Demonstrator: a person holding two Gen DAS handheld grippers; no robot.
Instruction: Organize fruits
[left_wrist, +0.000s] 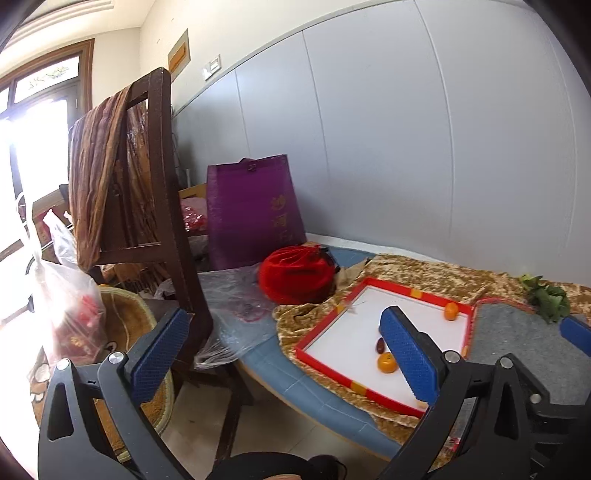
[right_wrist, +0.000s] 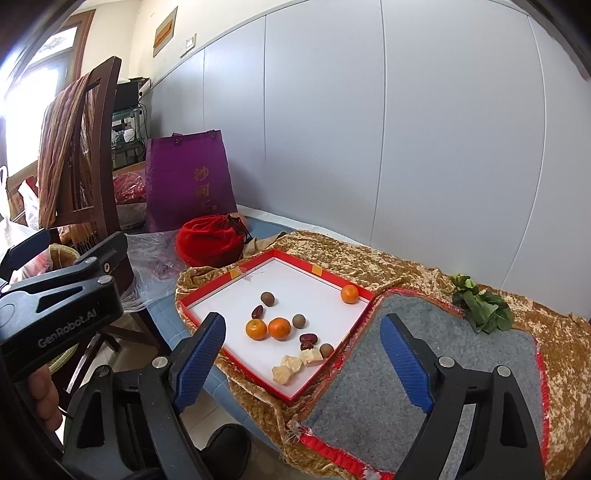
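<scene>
A red-rimmed white tray (right_wrist: 280, 258) lies on a gold cloth. In it are three tangerines: two together (right_wrist: 279, 328) and one at the far corner (right_wrist: 349, 294). Brown longans (right_wrist: 267, 298), dark red dates (right_wrist: 306, 340) and pale yellow chunks (right_wrist: 290, 363) lie there too. My right gripper (right_wrist: 304, 350) is open and empty, held above the tray's near edge. My left gripper (left_wrist: 284, 350) is open and empty, off the table's left edge; its right finger hides part of the tray (left_wrist: 417, 293). A tangerine (left_wrist: 387, 362) and a date (left_wrist: 380, 345) show beside that finger.
A grey felt mat (right_wrist: 443, 332) lies right of the tray with leafy greens (right_wrist: 482, 308) behind it. A red pouch (right_wrist: 210, 242), a purple bag (right_wrist: 188, 181) and clear plastic (right_wrist: 151, 254) stand at the back left. A wooden chair (left_wrist: 162, 206) with draped cloth stands left of the table.
</scene>
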